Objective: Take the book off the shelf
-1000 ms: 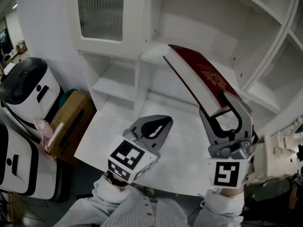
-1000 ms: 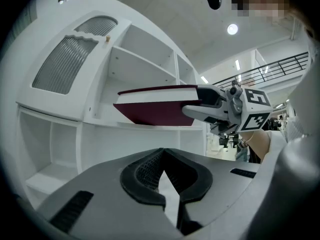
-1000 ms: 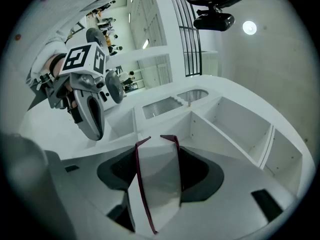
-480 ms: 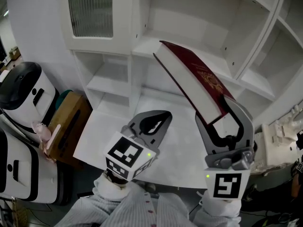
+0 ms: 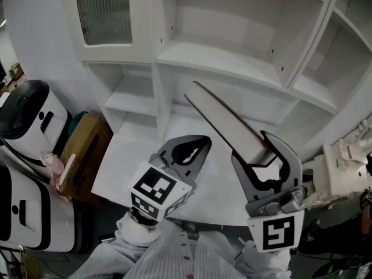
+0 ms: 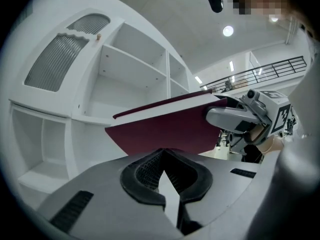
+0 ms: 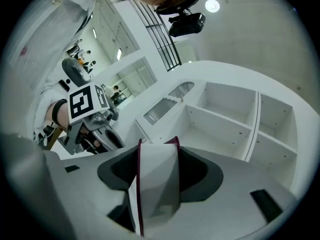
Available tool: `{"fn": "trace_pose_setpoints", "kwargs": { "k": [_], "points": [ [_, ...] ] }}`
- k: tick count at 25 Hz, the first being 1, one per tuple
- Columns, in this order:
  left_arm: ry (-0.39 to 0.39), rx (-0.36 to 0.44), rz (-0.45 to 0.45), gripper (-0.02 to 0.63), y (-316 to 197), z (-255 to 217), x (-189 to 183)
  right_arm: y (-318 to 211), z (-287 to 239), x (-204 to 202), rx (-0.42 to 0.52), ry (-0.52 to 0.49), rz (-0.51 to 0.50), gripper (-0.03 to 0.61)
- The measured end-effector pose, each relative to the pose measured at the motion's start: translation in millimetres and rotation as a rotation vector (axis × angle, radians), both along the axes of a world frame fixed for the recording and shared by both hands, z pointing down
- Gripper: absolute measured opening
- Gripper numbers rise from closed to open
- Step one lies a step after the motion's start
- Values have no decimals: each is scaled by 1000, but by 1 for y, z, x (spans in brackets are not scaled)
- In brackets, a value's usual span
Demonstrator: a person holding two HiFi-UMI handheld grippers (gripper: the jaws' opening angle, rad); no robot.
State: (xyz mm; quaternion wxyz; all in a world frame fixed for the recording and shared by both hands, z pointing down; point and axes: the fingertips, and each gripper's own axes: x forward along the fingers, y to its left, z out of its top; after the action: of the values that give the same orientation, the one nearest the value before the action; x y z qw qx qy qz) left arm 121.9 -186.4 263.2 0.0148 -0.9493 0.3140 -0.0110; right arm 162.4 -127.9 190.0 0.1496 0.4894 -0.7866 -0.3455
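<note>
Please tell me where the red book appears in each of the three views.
Head view: book, centre-right, slanting up from the right tongs.
Left gripper view: book, centre, above the jaws.
Right gripper view: book, bottom centre, between the jaws.
Shared landmark: white shelf unit behind.

**Matt grey, smooth white, dull paper**

My right tongs and left tongs are matt grey plastic. The pads inside the left pair are darker, finely ribbed and look rubbery. The book has dull off-white paper edges and a smooth maroon cover with a faint sheen. The shelf is smooth, slightly glossy white. Its door panel is ribbed, glass or plastic, I cannot tell. My sleeves are striped cloth.
</note>
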Motion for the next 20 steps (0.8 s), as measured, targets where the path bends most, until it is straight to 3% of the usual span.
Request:
{"fn": "trace_pose_setpoints", "kwargs": {
  "k": [20],
  "points": [
    [-68, -158, 2, 9, 7, 77, 7, -27, 103, 21, -336, -299, 11, 236]
  ]
}}
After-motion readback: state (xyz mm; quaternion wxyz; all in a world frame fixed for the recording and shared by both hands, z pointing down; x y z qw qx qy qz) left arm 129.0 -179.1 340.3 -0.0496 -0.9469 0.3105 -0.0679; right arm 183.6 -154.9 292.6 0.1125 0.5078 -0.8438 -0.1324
